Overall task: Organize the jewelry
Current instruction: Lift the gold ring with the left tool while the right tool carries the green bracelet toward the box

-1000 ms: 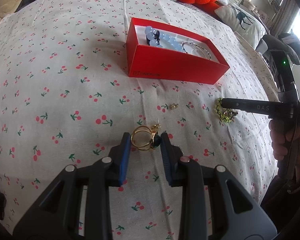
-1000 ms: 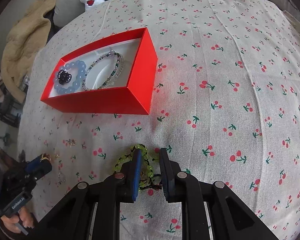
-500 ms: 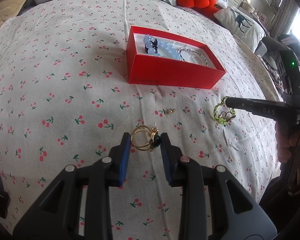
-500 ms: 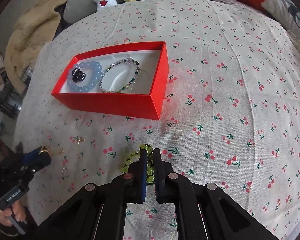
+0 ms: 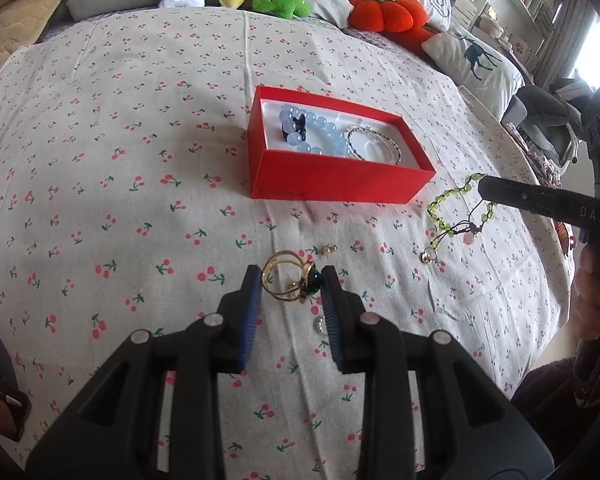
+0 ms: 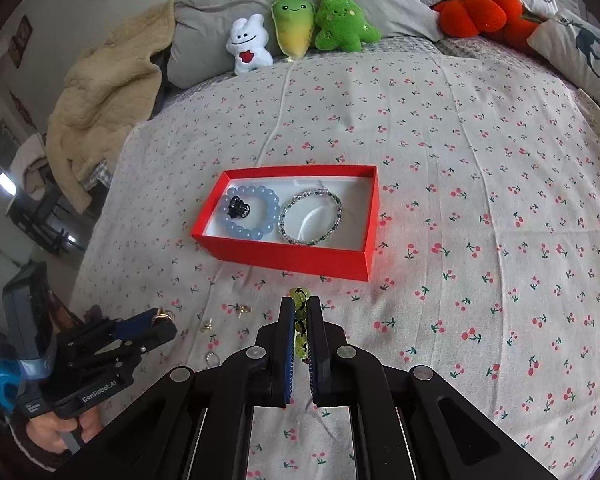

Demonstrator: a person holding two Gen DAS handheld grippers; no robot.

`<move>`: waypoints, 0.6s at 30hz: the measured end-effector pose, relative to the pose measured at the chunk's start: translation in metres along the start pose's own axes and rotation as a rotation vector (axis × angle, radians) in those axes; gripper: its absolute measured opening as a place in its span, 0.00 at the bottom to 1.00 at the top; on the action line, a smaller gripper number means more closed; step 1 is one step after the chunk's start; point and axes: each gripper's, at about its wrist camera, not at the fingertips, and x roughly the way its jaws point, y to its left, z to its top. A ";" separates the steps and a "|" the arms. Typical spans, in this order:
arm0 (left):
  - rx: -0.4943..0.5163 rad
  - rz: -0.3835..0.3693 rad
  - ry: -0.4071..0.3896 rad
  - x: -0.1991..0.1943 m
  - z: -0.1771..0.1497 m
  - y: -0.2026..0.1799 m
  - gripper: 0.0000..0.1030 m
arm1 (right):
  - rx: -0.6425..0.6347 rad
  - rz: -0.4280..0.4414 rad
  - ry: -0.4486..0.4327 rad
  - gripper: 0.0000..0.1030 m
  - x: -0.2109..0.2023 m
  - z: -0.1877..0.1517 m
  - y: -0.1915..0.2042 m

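My left gripper (image 5: 290,280) is shut on a gold ring with a dark green stone (image 5: 296,284) and holds it above the cherry-print sheet (image 5: 120,208). My right gripper (image 6: 300,305) is shut on a green bead bracelet (image 6: 299,294). That bracelet (image 5: 436,205) dangles from the right gripper (image 5: 485,189) clear of the sheet, just right of the red box (image 5: 340,184). The open red box (image 6: 284,256) holds a pale blue bead bracelet (image 6: 256,216), a black clip and a thin beaded bracelet (image 6: 312,216). The left gripper (image 6: 162,322) shows at lower left of the right wrist view.
Small gold earrings (image 6: 242,309) and a little ring (image 6: 212,358) lie loose on the sheet in front of the box. Plush toys (image 6: 296,32) and pillows line the far edge. A beige blanket (image 6: 100,100) is heaped at the far left.
The right jaws closed on the green bracelet and lifted it off the sheet, so it now hangs free. The left gripper rose a little with the ring still in it.
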 end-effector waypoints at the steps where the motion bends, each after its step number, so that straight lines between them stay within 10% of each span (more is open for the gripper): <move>1: -0.005 -0.007 -0.009 -0.001 0.004 0.001 0.31 | 0.001 0.007 -0.013 0.05 -0.003 0.004 0.003; 18: 0.044 -0.032 -0.096 0.035 0.070 -0.010 0.31 | 0.054 0.058 -0.138 0.05 0.013 0.057 0.014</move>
